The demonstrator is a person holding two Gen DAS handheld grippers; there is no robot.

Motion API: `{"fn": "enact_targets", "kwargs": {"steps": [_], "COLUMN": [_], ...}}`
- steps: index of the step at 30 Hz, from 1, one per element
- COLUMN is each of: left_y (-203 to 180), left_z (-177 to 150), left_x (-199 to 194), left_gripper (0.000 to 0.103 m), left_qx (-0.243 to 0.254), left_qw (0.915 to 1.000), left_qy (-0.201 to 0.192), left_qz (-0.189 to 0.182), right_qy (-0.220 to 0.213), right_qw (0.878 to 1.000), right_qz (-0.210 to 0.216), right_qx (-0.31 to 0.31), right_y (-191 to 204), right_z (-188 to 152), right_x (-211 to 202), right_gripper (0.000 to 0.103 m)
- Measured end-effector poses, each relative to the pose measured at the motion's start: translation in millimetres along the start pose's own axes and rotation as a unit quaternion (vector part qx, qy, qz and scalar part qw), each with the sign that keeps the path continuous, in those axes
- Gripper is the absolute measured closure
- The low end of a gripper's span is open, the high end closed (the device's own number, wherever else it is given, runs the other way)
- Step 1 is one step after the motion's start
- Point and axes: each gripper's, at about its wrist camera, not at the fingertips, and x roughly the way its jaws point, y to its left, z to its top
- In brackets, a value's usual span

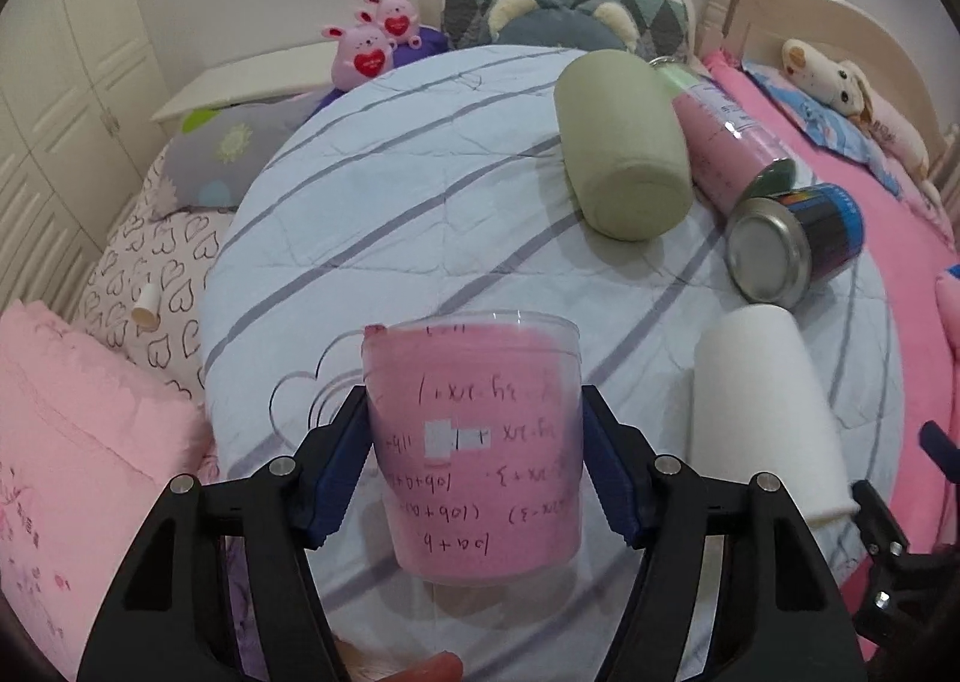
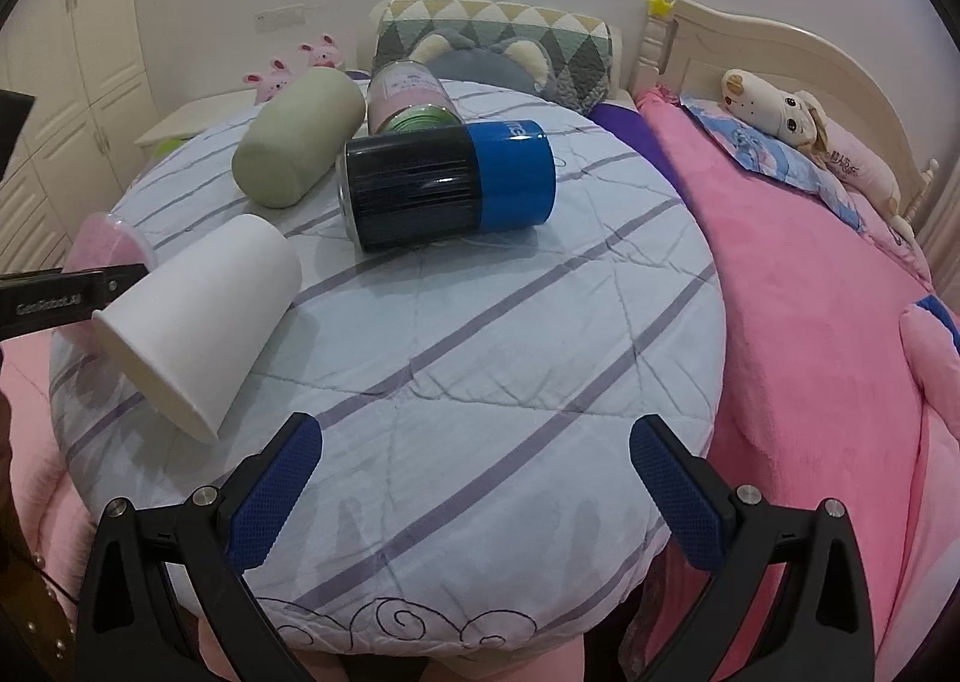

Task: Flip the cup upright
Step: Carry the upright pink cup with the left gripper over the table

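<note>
My left gripper [image 1: 474, 466] is shut on a clear plastic cup lined with pink paper with handwriting [image 1: 474, 442]; its wide rim is up and it is held just above the striped quilt. In the right wrist view that cup [image 2: 102, 238] peeks out at the far left behind the left gripper's black body [image 2: 54, 295]. My right gripper [image 2: 474, 478] is open and empty over the near part of the quilt. A white paper cup [image 2: 198, 316] lies on its side left of it, mouth toward me; it also shows in the left wrist view [image 1: 768, 412].
On the round striped quilt [image 2: 480, 352] lie a green cup [image 2: 300, 138], a pink-lined clear bottle [image 2: 408, 93] and a blue-and-black can [image 2: 450, 184], all on their sides. Pink bedding [image 2: 810, 292], pillows and plush toys surround it. A headboard [image 2: 780, 51] stands at the right.
</note>
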Motion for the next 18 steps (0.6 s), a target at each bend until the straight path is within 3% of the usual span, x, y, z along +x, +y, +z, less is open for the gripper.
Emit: {"fn": "enact_targets", "kwargs": {"steps": [13, 18], "left_y": [1, -3], "left_z": [-38, -46], "left_x": [-48, -54], "left_gripper": [0.035, 0.035], "left_qx": [0.014, 0.019], "left_qw": [0.9995, 0.9995], "left_qy": [-0.005, 0.005], "left_qz": [0.029, 0.023], "right_qy": [-0.016, -0.024], "right_qw": [1.000, 0.997], "right_qz": [0.017, 0.079], "right_qx": [0.004, -0.005], "right_y": [9, 35], "right_z": [4, 18], "right_x": [-1, 6], "right_gripper": [0.000, 0.000]}}
